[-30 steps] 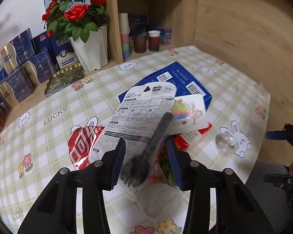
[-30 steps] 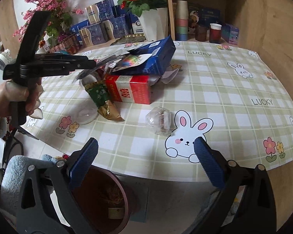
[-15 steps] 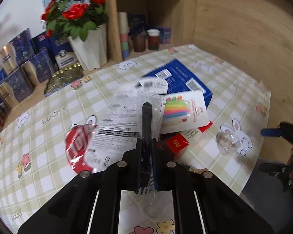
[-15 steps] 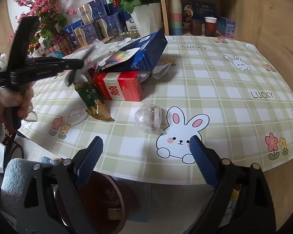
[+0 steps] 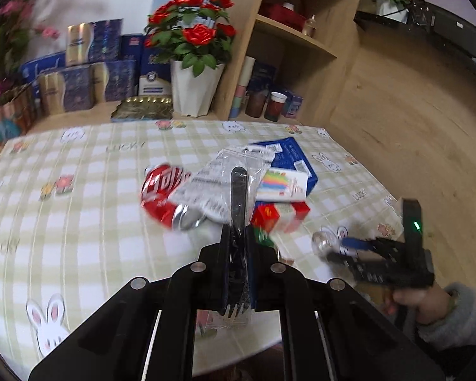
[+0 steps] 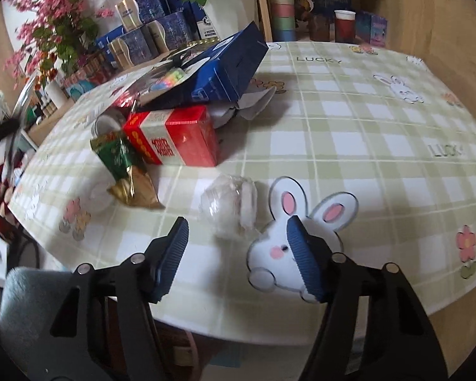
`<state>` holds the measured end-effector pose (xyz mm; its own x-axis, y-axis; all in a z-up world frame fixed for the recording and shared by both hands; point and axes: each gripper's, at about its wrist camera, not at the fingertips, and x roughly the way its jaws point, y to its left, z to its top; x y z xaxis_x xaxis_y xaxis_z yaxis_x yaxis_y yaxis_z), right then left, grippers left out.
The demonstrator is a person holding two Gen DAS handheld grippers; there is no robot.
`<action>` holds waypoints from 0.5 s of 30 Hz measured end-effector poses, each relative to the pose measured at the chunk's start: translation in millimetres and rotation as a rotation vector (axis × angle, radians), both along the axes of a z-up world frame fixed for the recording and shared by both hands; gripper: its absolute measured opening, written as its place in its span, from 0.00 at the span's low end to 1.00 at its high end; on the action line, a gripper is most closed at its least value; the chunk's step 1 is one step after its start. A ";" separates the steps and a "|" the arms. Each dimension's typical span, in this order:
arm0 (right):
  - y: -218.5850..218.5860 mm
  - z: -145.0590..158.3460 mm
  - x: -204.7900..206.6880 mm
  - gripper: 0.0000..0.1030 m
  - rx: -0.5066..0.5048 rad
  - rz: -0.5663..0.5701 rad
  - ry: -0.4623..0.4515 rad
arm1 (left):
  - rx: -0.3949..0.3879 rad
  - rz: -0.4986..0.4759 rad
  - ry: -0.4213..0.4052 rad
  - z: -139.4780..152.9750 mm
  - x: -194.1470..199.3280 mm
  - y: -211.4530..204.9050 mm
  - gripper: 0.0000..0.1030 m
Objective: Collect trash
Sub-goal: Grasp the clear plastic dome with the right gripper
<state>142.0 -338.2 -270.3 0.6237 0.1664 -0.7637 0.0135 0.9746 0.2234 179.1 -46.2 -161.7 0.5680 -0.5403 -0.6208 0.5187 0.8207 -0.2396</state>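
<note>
Table (image 6: 349,133): checked cloth, trash pile ahead of you.
Left hand-held gripper (image 5: 238,254): clenched on black fork (image 5: 239,190) w/ wrapper.
Right hand-held gripper (image 6: 238,244): released, clear plastic ball (image 6: 228,204) just ahead.

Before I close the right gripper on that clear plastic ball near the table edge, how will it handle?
The clear plastic ball looks thin-walled and hollow, so probably very light and easily crushed. Being round on the smooth tablecloth, it may roll toward the edge if nudged. The right gripper stands open just short of it.
</note>
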 end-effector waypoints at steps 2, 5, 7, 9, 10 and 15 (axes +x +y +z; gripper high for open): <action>2.4 -2.1 5.8 0.62 0.003 -0.001 0.002 | 0.002 0.009 0.018 -5.5 -11.6 8.6 0.09; 4.8 -8.0 16.9 0.57 0.000 -0.015 0.025 | -0.001 0.024 0.053 -13.4 -24.0 20.5 0.09; 6.9 -8.8 20.3 0.47 -0.022 -0.023 0.029 | -0.002 0.026 0.072 -17.4 -29.8 25.4 0.09; 10.8 -6.2 20.1 0.36 -0.049 -0.017 0.029 | 0.013 0.025 0.065 -19.2 -38.2 28.7 0.09; 11.5 -4.5 18.3 0.34 -0.050 -0.017 0.024 | 0.014 0.024 0.065 -19.6 -42.3 30.3 0.09; 15.5 13.0 -1.4 0.32 -0.025 0.000 -0.016 | -0.023 0.032 0.083 -19.2 -55.1 35.6 0.09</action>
<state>140.6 -322.7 -257.2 0.6356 0.1476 -0.7578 0.0100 0.9799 0.1992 124.0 -10.5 -180.9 0.5319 -0.5375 -0.6543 0.4700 0.8301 -0.2999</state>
